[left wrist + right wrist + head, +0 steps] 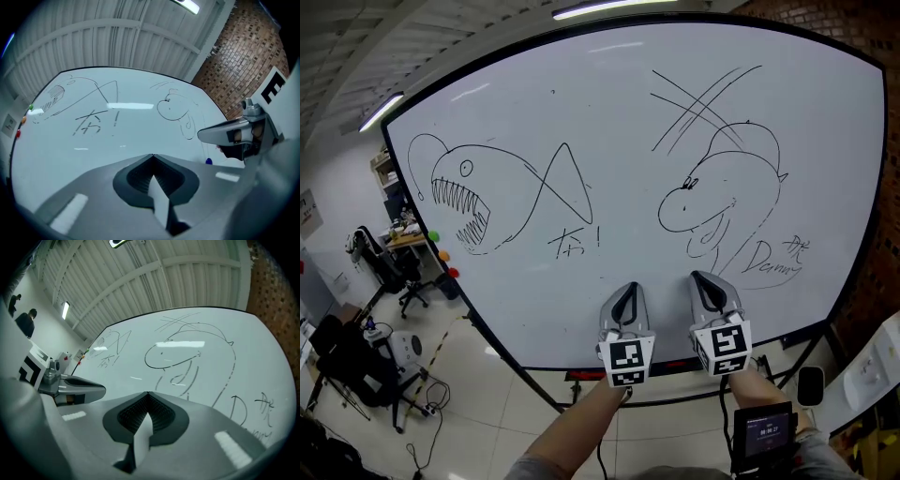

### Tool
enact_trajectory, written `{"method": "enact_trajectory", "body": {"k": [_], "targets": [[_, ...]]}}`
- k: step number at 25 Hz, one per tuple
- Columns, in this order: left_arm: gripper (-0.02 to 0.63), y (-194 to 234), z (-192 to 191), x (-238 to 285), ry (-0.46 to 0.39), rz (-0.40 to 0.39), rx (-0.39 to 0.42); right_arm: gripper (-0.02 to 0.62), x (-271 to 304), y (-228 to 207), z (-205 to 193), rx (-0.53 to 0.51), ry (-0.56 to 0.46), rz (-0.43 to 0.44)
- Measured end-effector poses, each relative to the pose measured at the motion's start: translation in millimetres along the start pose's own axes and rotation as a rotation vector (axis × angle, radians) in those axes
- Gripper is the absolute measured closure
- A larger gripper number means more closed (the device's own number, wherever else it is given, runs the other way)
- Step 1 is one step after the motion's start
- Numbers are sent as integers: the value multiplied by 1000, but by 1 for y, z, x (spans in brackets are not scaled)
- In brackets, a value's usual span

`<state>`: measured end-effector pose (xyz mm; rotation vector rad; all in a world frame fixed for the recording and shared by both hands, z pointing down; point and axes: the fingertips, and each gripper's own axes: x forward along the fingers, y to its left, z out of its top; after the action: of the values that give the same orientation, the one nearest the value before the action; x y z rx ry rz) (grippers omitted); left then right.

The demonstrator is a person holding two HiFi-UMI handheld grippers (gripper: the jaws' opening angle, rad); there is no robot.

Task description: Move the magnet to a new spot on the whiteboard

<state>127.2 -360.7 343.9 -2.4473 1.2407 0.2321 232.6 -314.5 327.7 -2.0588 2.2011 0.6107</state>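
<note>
The whiteboard (619,141) fills the head view, with a fish sketch at left and a dinosaur sketch at right. Green (433,235), orange (443,254) and red (453,273) magnets sit at its left edge. A small blue magnet (208,161) shows low on the board in the left gripper view, under the right gripper (225,133). My left gripper (627,287) and right gripper (701,277) point at the board's lower middle, side by side, apart from it. Both are shut with nothing between the jaws: left (153,155), right (148,393).
A brick wall (877,234) stands to the right of the board. At the left are a desk, an office chair (394,272) and gear with cables on the tiled floor (384,361). The board's tray (675,367) runs below the grippers. Two people (23,319) stand far off.
</note>
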Motion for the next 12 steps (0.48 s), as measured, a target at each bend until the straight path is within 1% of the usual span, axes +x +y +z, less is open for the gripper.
{"method": "enact_trajectory", "body": {"k": [6,12], "targets": [[606,-69,-1,23,17,-51,-27,595,-26,-55,-21,-17,43,-38],[606,-113,-5,37,38,-69,-26,595,-40,-77,-32,-15,61,-29]]}}
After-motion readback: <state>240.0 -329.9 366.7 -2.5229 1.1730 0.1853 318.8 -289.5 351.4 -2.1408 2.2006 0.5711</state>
